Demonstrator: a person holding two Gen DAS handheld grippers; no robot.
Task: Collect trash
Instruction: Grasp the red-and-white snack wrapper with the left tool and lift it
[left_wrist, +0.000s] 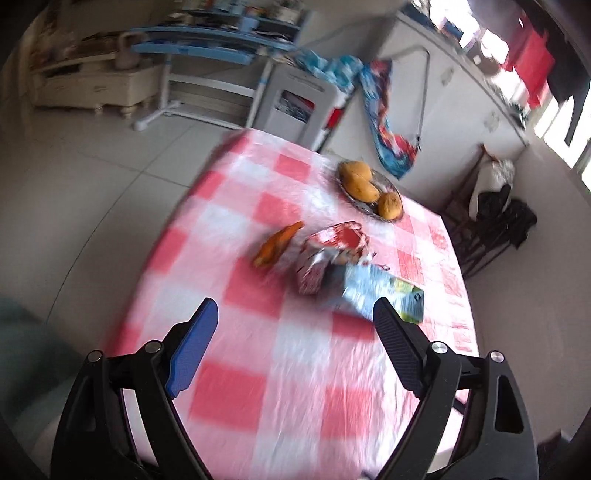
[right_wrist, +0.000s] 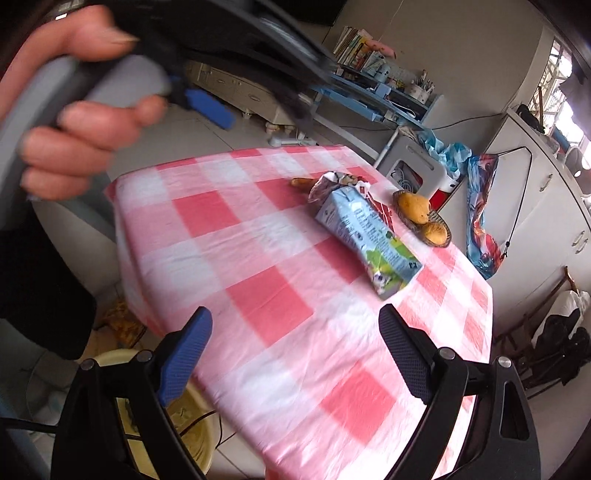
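A pale blue and green drink carton (right_wrist: 367, 242) lies on its side on the pink checked tablecloth (right_wrist: 266, 295); it also shows in the left wrist view (left_wrist: 380, 293). A crumpled red and white wrapper (left_wrist: 328, 254) lies just behind it, also in the right wrist view (right_wrist: 340, 184). An orange peel-like scrap (left_wrist: 277, 245) lies left of the wrapper, also in the right wrist view (right_wrist: 303, 182). My left gripper (left_wrist: 295, 321) is open and empty above the table, short of the carton. My right gripper (right_wrist: 295, 328) is open and empty, nearer than the carton.
A dish of yellow fruit (left_wrist: 369, 188) stands at the table's far side, also in the right wrist view (right_wrist: 423, 218). A yellow basin (right_wrist: 184, 424) sits on the floor by the table's near left edge. A hand holding the left gripper (right_wrist: 85, 110) fills the upper left.
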